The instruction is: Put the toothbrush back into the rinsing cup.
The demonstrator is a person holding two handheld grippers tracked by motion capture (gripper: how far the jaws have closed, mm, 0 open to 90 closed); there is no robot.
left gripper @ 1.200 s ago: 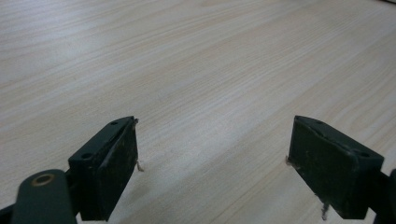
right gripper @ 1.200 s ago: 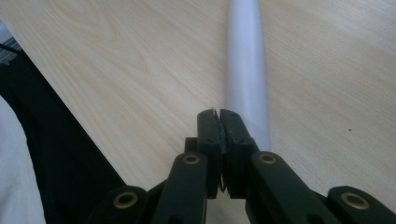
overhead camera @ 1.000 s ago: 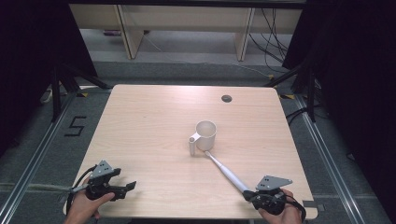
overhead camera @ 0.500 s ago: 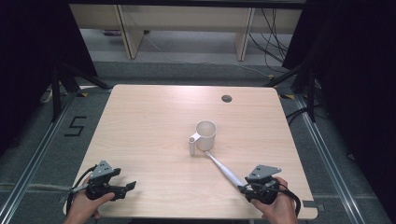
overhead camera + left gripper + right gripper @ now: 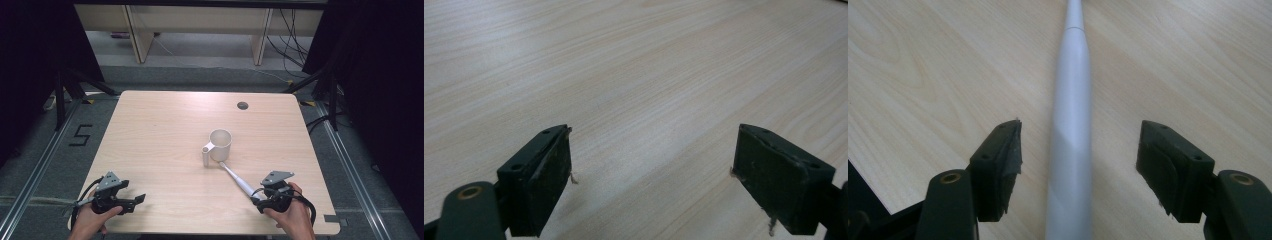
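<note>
Right claw (image 5: 1078, 165), jaws apart, straddles the wand's (image 5: 1073, 125) handle; its long axis runs toward the mug (image 5: 220, 144).

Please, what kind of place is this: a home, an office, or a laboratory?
Probably a lab recording station: a bare wooden table ringed by dark curtains, a taped number 5 on the floor, and loose cables behind.
</note>
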